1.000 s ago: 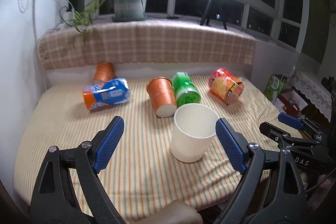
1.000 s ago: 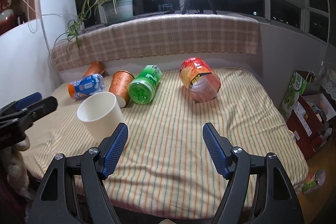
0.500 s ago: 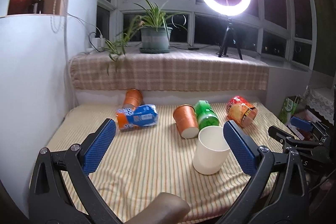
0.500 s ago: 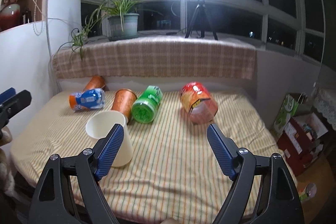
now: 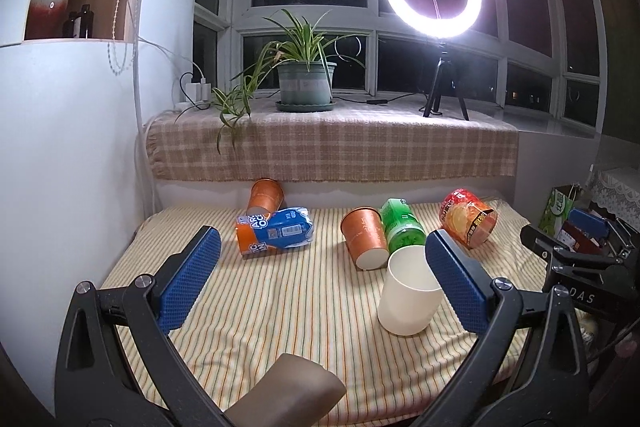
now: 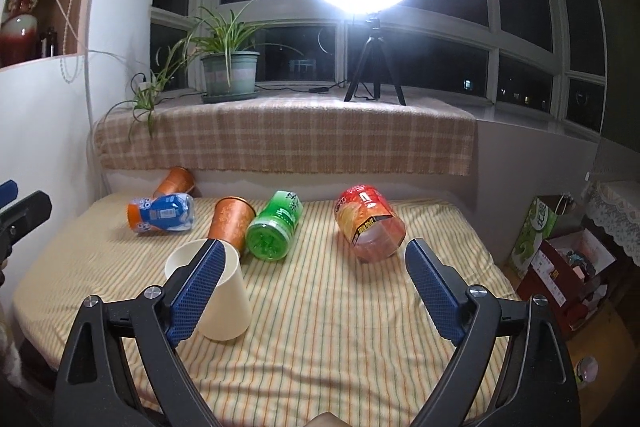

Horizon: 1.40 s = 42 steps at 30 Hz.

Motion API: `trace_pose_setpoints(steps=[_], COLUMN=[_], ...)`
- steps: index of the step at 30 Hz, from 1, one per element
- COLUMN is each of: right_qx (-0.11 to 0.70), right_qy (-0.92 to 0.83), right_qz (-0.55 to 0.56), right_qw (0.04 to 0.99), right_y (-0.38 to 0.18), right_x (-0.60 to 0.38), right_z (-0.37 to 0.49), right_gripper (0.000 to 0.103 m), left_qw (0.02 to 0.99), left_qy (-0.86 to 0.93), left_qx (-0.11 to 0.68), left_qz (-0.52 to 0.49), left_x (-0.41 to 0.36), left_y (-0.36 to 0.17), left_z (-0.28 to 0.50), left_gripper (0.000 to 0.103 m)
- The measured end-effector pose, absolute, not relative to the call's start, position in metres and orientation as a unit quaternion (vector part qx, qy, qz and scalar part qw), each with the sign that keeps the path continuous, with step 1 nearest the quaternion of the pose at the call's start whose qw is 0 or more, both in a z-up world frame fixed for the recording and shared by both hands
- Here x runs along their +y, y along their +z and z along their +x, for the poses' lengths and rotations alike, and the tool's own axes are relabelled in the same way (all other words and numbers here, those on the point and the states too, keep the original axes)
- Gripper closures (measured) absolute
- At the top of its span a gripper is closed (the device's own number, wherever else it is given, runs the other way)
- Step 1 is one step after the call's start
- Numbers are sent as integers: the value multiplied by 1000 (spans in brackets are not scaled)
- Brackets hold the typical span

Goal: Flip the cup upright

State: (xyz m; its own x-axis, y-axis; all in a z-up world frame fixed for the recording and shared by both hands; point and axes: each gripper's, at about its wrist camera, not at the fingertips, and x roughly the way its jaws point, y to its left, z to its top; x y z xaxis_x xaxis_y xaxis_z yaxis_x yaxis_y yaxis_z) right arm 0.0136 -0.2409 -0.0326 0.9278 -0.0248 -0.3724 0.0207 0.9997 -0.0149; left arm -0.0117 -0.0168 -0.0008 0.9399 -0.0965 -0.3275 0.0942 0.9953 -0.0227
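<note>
Left wrist view first: my left gripper [image 5: 320, 267] has its jaws spread wide with nothing between the blue pads [image 5: 188, 283]. The cream cup [image 5: 408, 295] stands upright, mouth up, on the striped bedcover [image 5: 280, 307] at about four o'clock from the frame's centre, just inside my right-hand pad. Behind it, at its eleven o'clock, an orange paper cup [image 5: 366, 239] lies on its side, touching a green bottle [image 5: 402, 227]. Farther off lie a red snack tub [image 5: 466, 219], a blue-and-orange packet [image 5: 276, 233] and a second orange cup [image 5: 264, 195].

From the right wrist view, my right gripper [image 6: 316, 283] is likewise released and holds nothing; the cup sits at its nine o'clock, partly behind the pad.
</note>
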Motion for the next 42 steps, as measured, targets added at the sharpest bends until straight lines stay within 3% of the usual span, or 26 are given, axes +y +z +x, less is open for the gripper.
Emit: trace_pose_setpoints(steps=[42], right_qx=[195], right_qy=[-8], right_qz=[-13], right_qw=[981], right_y=[-34], right_x=[-238], right_z=[17], right_gripper=[11], left_qw=[986], left_qy=[-41], left_qx=[162], left_qz=[-3], left_x=[-5], left_y=[2], left_z=[-7], left_gripper=[0])
